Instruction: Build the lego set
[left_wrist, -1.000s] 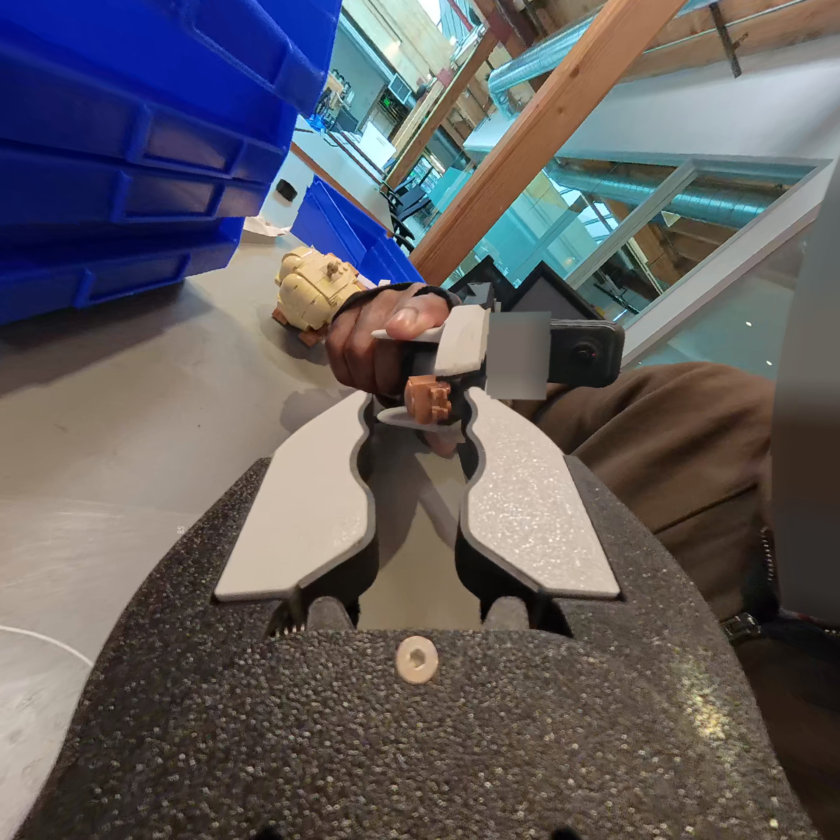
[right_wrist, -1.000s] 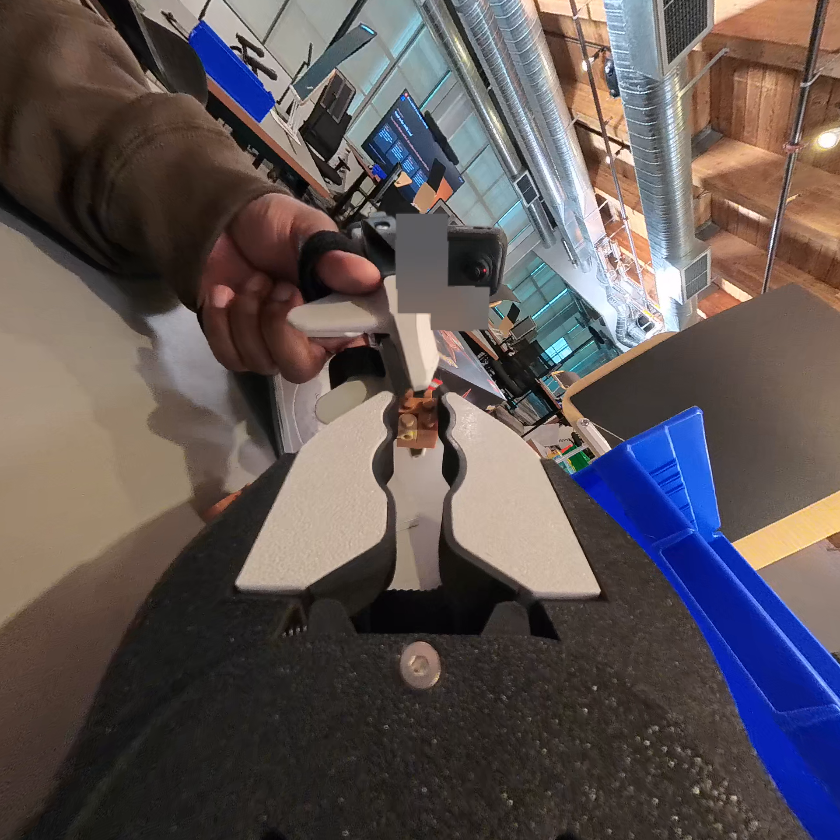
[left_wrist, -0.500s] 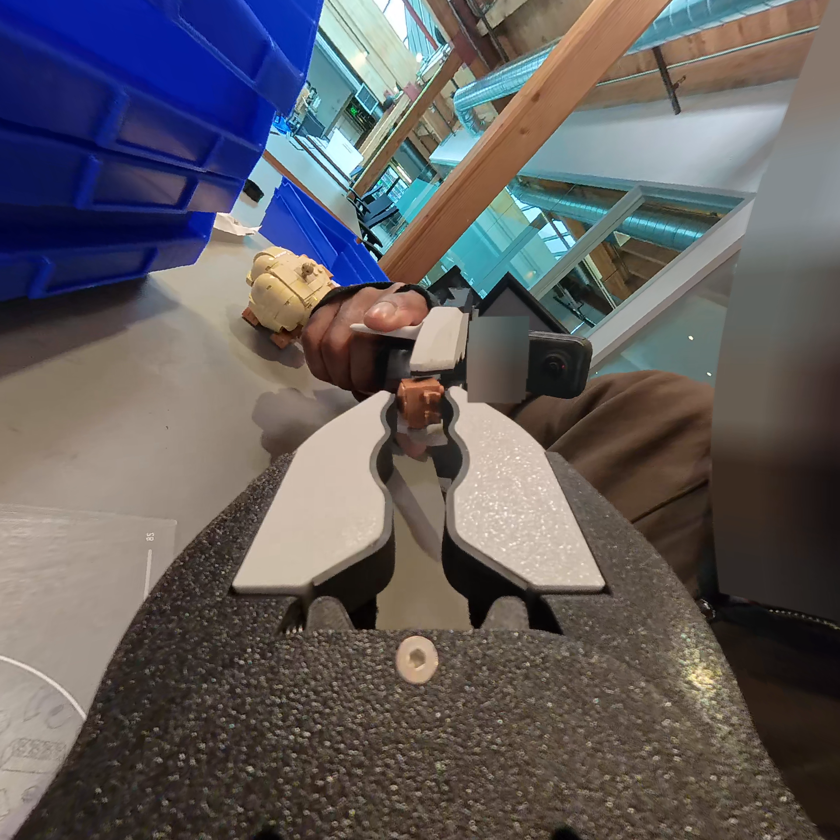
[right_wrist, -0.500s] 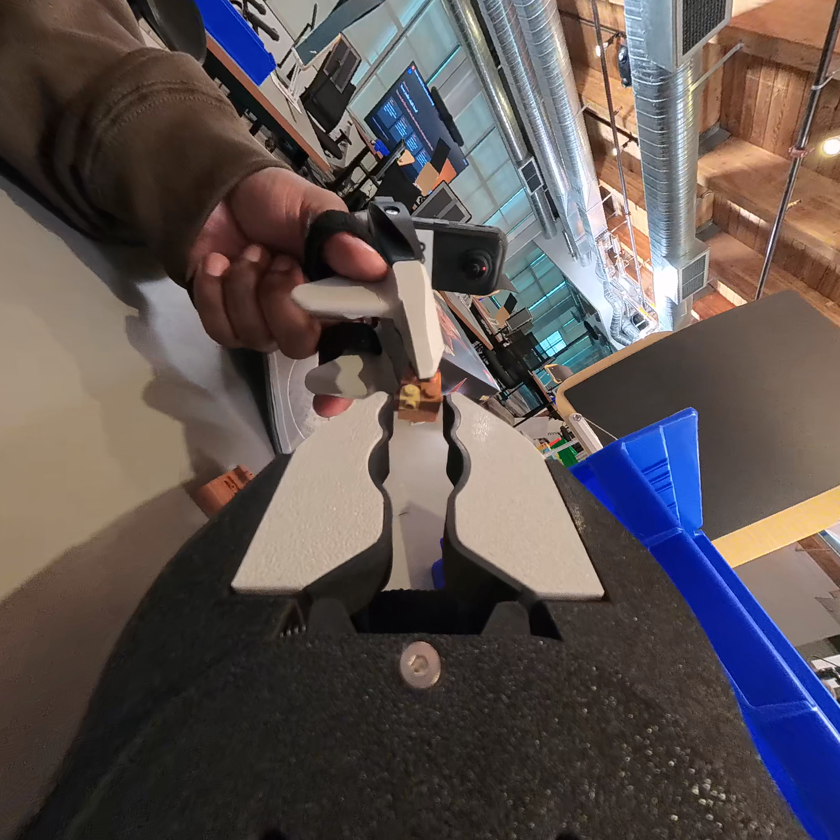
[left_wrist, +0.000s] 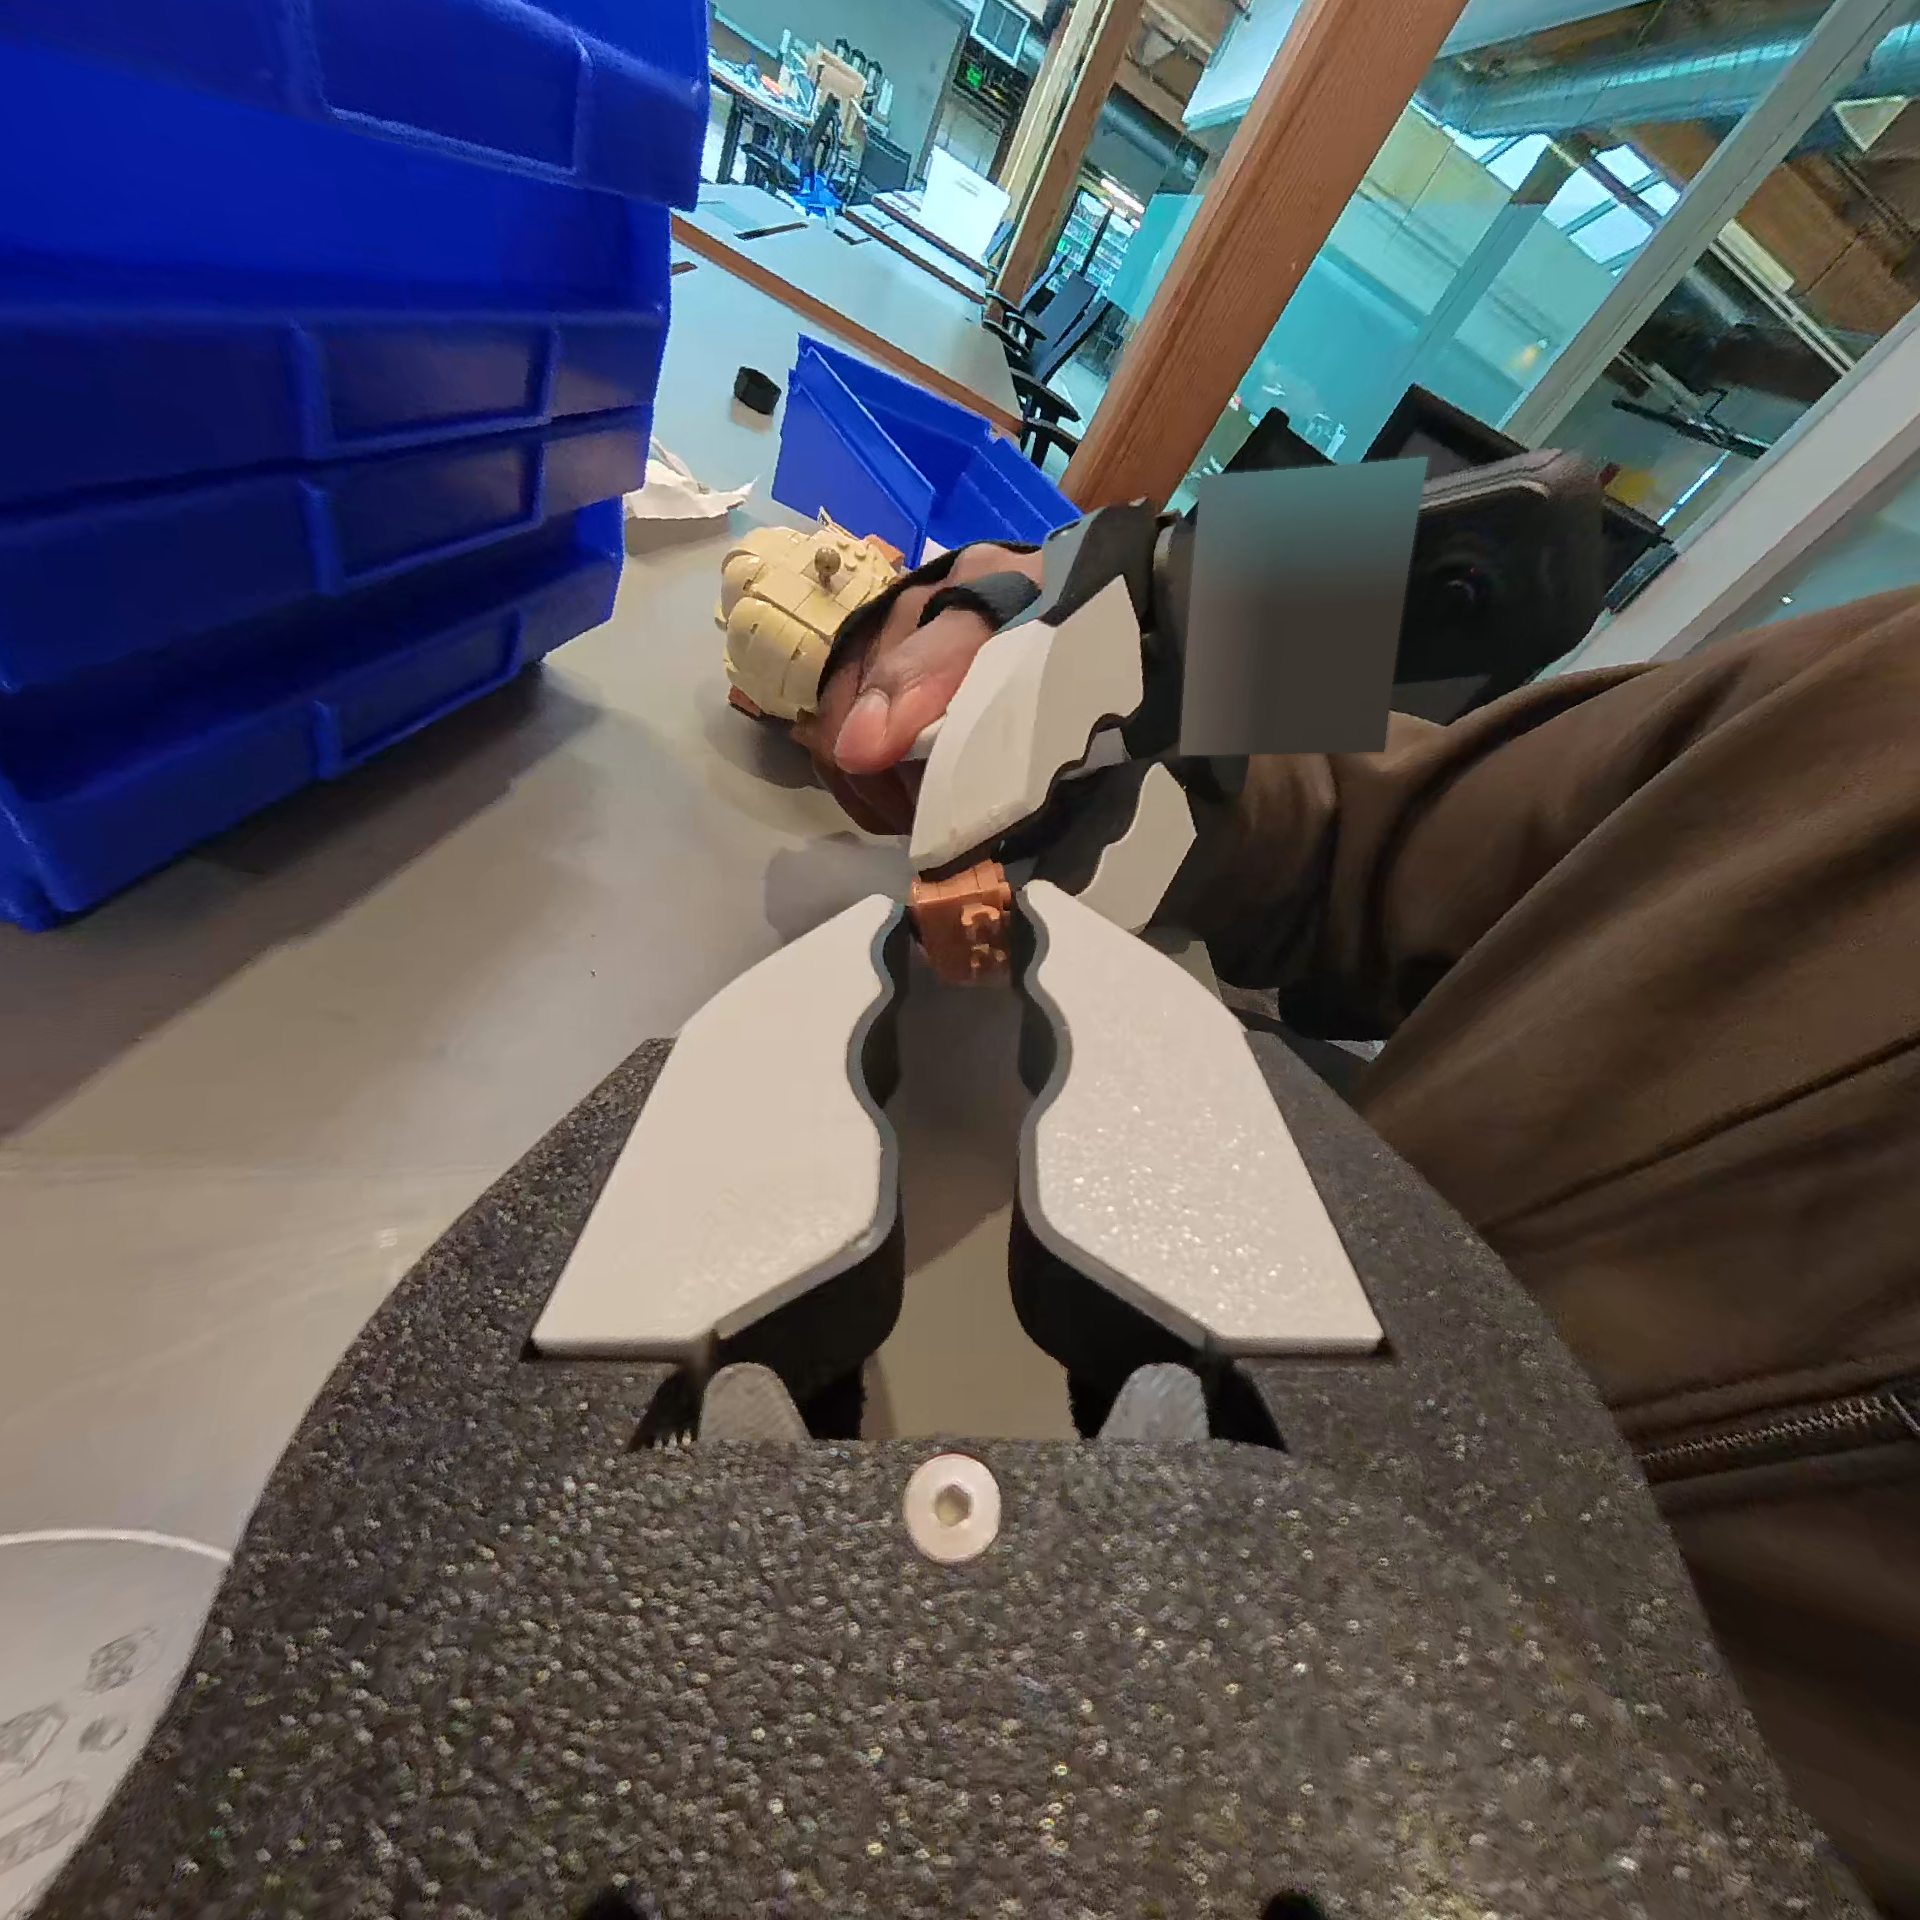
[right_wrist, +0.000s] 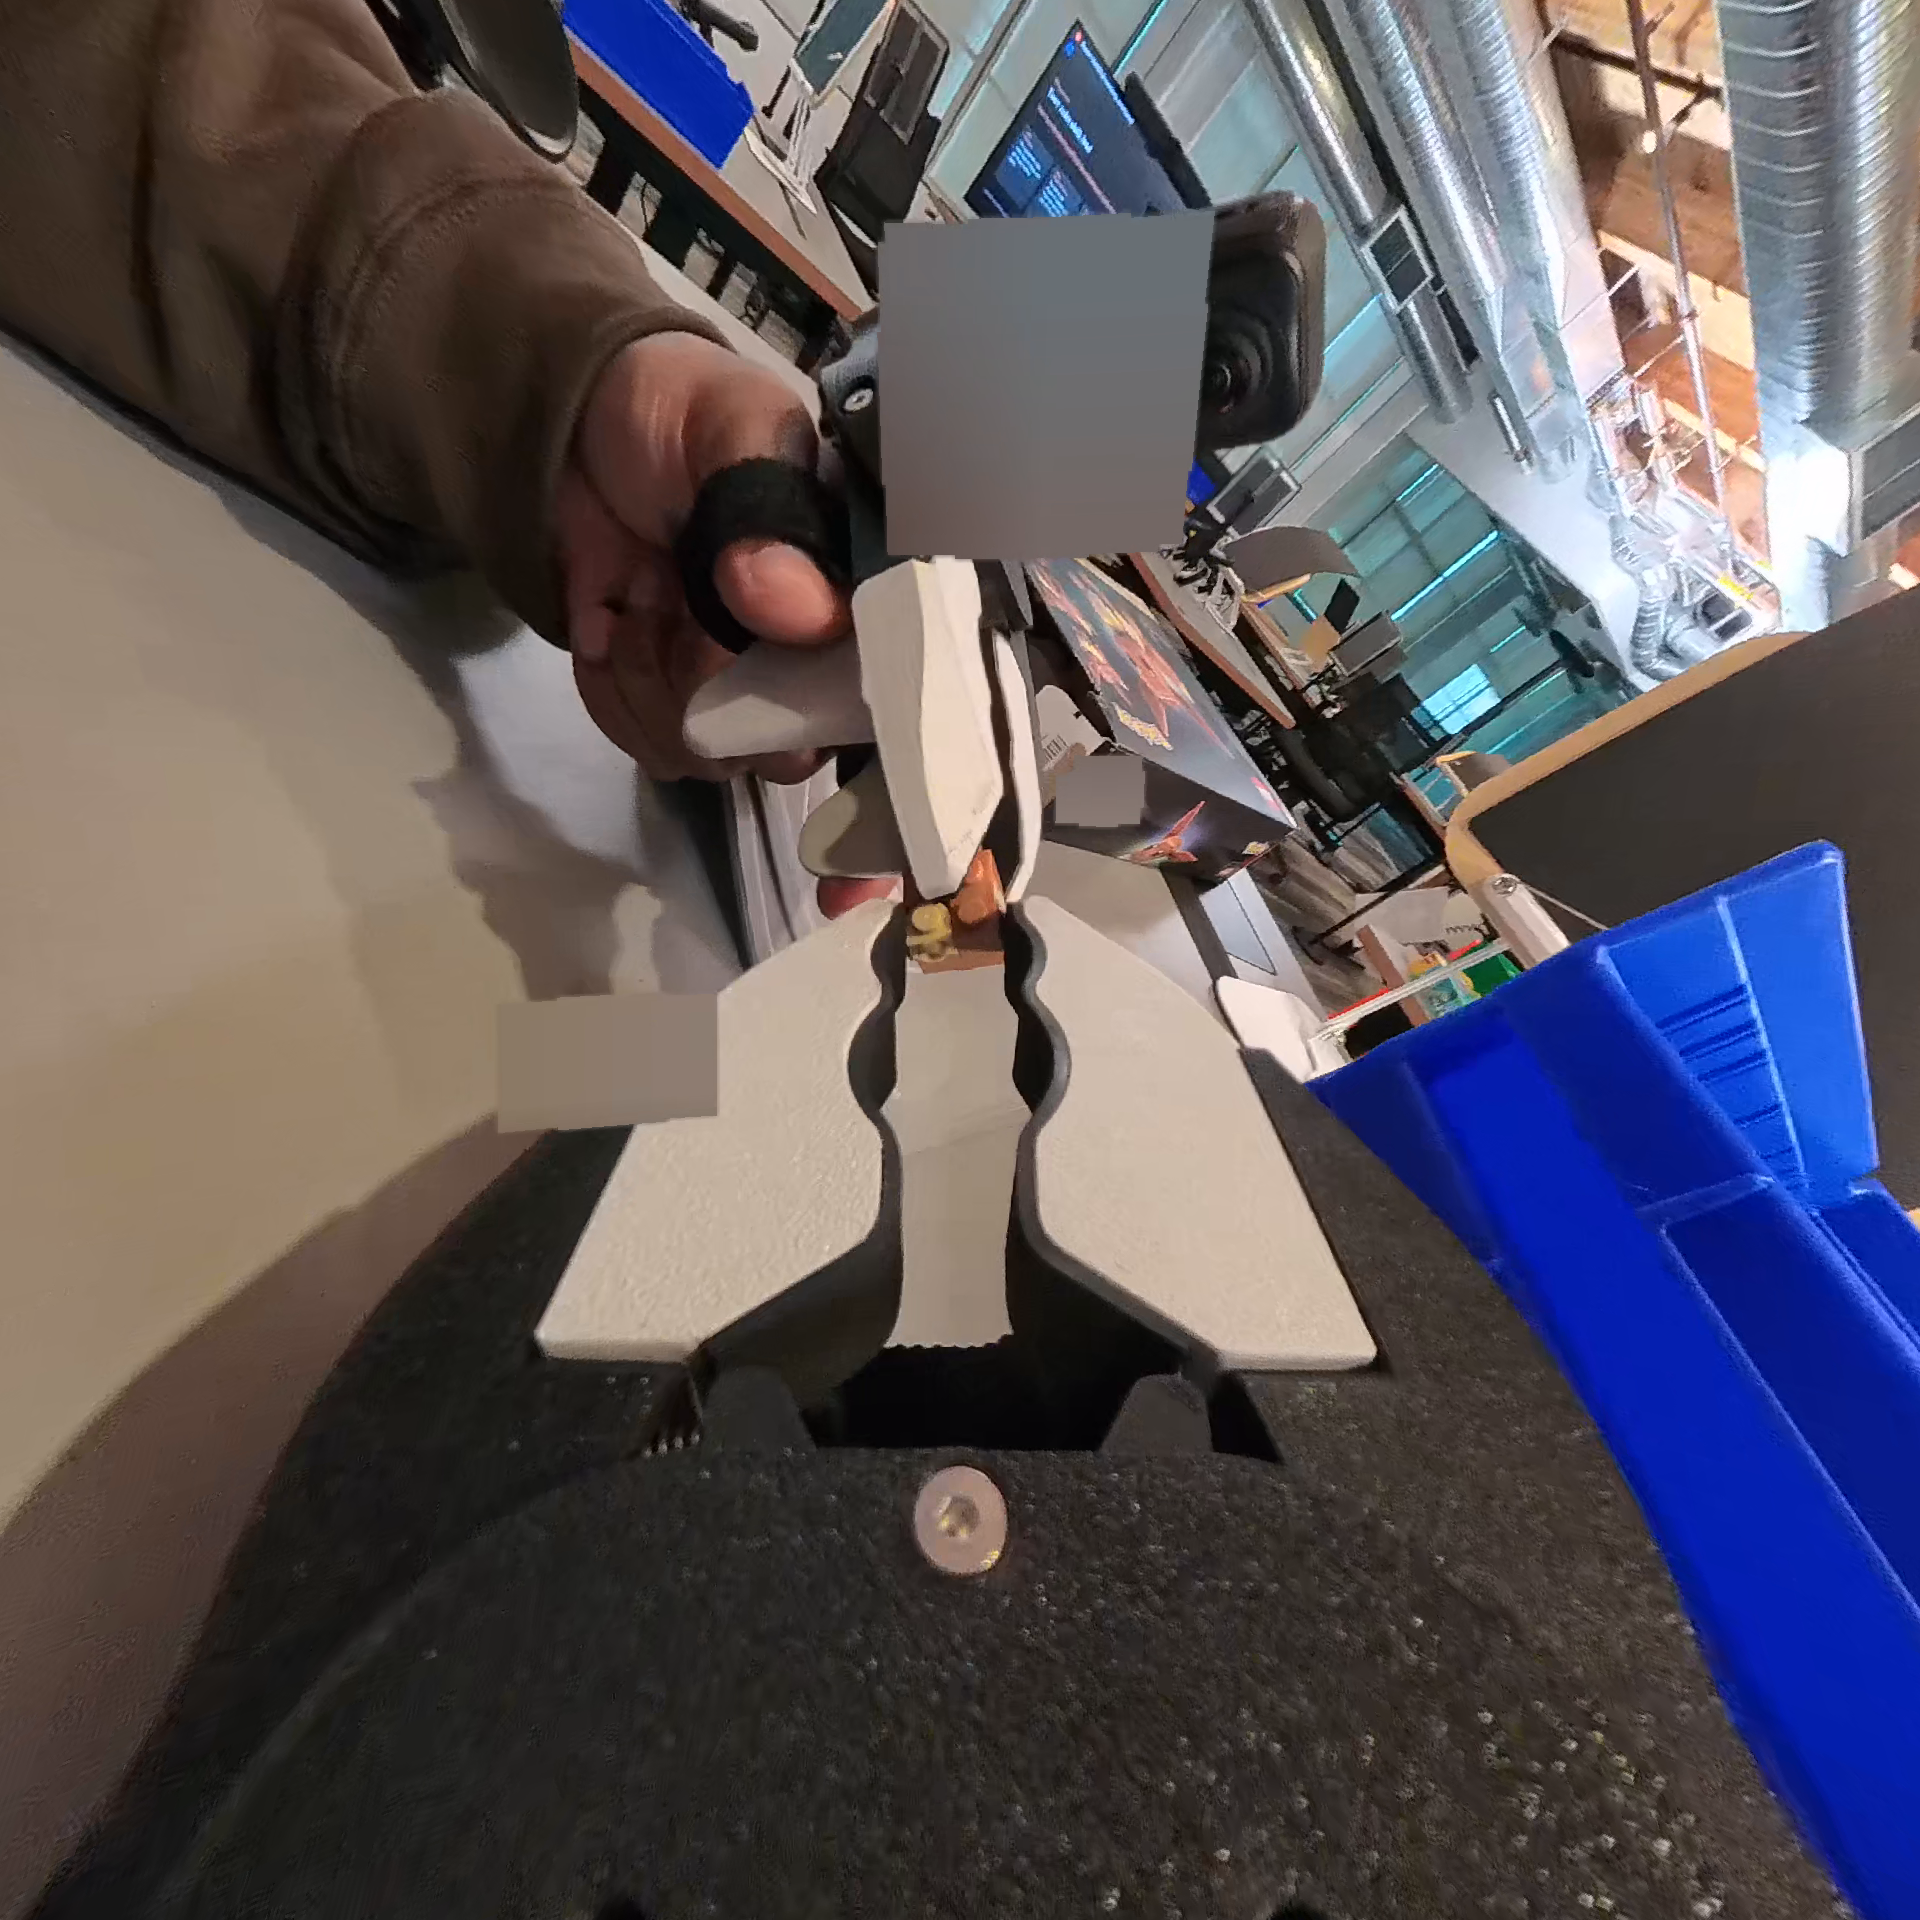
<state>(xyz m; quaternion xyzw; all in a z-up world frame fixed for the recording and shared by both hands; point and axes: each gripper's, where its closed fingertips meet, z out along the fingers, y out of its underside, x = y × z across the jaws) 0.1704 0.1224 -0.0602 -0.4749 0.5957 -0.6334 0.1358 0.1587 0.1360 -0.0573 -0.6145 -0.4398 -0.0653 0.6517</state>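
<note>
Two tongs meeting tip to tip on one small brown lego piece, above a grey worktop.

Left tongs (left_wrist: 958, 914): narrow, tips pinching the brown lego piece (left_wrist: 961, 925); the right tongs (left_wrist: 997, 862) come down on the same piece from above, held by a hand (left_wrist: 894, 675) in a brown sleeve. Right tongs (right_wrist: 954, 935) in their own view: narrow, gripping the brown piece with its yellowish part (right_wrist: 951, 930) (a second fragment sits between the opposing tips; whether joined cannot be told). Left tongs (right_wrist: 971, 883) there point down at it. Tan lego assembly (left_wrist: 795, 613) rests on the worktop (left_wrist: 416, 935) behind the hand, well apart from the tongs. Stacked blue bins (left_wrist: 312, 364) stand at left; another blue bin (right_wrist: 1662, 1195) at right of the right view. Printed sheet (left_wrist: 73, 1683) lies at the lower left corner.
</note>
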